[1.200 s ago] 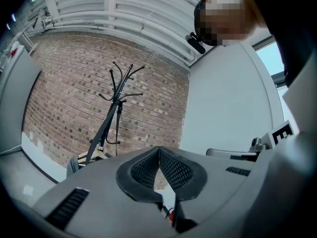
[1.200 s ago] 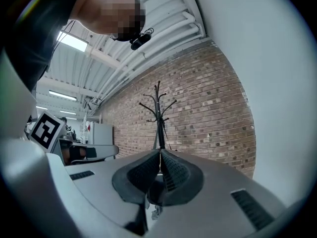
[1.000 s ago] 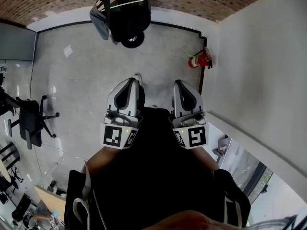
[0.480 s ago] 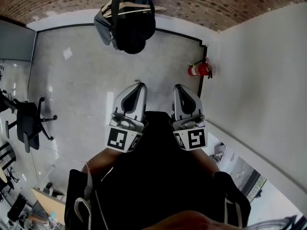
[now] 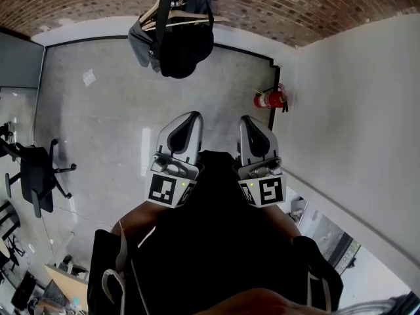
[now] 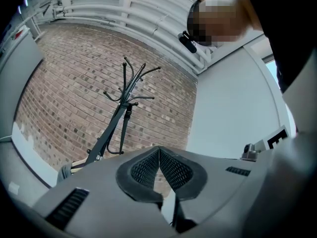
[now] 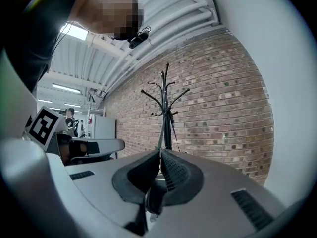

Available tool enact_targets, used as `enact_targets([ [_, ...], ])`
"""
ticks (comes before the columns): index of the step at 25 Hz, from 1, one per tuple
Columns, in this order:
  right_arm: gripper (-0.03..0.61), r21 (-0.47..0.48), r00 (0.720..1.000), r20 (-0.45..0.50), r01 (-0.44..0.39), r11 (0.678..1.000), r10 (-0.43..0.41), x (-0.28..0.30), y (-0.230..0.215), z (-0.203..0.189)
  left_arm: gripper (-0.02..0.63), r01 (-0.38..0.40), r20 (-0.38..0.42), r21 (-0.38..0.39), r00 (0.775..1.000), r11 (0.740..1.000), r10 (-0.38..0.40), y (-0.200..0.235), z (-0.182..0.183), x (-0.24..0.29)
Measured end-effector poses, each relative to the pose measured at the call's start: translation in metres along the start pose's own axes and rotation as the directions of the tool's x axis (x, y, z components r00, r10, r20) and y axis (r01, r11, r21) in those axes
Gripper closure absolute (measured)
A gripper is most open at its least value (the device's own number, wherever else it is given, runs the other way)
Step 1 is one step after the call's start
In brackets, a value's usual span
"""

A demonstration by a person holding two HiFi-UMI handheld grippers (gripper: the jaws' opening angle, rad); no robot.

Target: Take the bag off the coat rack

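Observation:
A black bag (image 5: 187, 48) hangs from the dark coat rack (image 5: 167, 5) at the top of the head view, with a grey item (image 5: 139, 41) beside it. In the left gripper view the coat rack (image 6: 124, 90) stands before a brick wall, a strap (image 6: 124, 133) hanging from it. The right gripper view shows the coat rack (image 7: 166, 103) straight ahead. My left gripper (image 5: 193, 115) and right gripper (image 5: 245, 119) are held side by side in front of the person's body, well short of the rack. Both are shut with nothing between the jaws (image 6: 159, 150) (image 7: 160, 152).
A red fire extinguisher (image 5: 269, 99) hangs on the white wall (image 5: 354, 110) to the right. A black office chair (image 5: 36, 176) stands at the left, and a sheet of paper (image 5: 88, 77) lies on the grey floor. A brick wall (image 5: 275, 5) runs behind the rack.
The rack with the bag has come further into the head view from the top. Both grippers stay shut and side by side; the left one has turned slightly to the right.

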State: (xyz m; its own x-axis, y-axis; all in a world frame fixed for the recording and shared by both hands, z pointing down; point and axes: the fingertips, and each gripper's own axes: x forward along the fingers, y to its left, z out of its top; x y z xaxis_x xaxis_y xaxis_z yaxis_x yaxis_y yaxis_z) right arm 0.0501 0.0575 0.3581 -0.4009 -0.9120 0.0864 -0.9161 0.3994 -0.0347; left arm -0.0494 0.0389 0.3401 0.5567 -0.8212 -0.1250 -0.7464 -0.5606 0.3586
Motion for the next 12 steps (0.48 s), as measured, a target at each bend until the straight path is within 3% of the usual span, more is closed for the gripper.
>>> enact_targets([
  [4, 0.557, 0.0, 1.0, -0.004, 0.029, 1.0, -0.029, 0.015, -0.004, 0.0, 0.594, 0.019, -0.005, 0.013, 1.0, 1.0, -0.019, 0.011, -0.001, 0.005],
  [7, 0.557, 0.015, 1.0, -0.027, -0.001, 1.0, 0.001, 0.038, 0.008, -0.007, 0.594, 0.009, -0.019, 0.072, 1.0, 0.997, -0.007, 0.028, -0.008, -0.002],
  [12, 0.557, 0.013, 0.998, -0.024, -0.05, 0.999, 0.05, 0.071, 0.018, -0.002, 0.594, 0.013, 0.037, 0.134, 0.999, 0.991, -0.018, 0.046, 0.01, 0.007],
])
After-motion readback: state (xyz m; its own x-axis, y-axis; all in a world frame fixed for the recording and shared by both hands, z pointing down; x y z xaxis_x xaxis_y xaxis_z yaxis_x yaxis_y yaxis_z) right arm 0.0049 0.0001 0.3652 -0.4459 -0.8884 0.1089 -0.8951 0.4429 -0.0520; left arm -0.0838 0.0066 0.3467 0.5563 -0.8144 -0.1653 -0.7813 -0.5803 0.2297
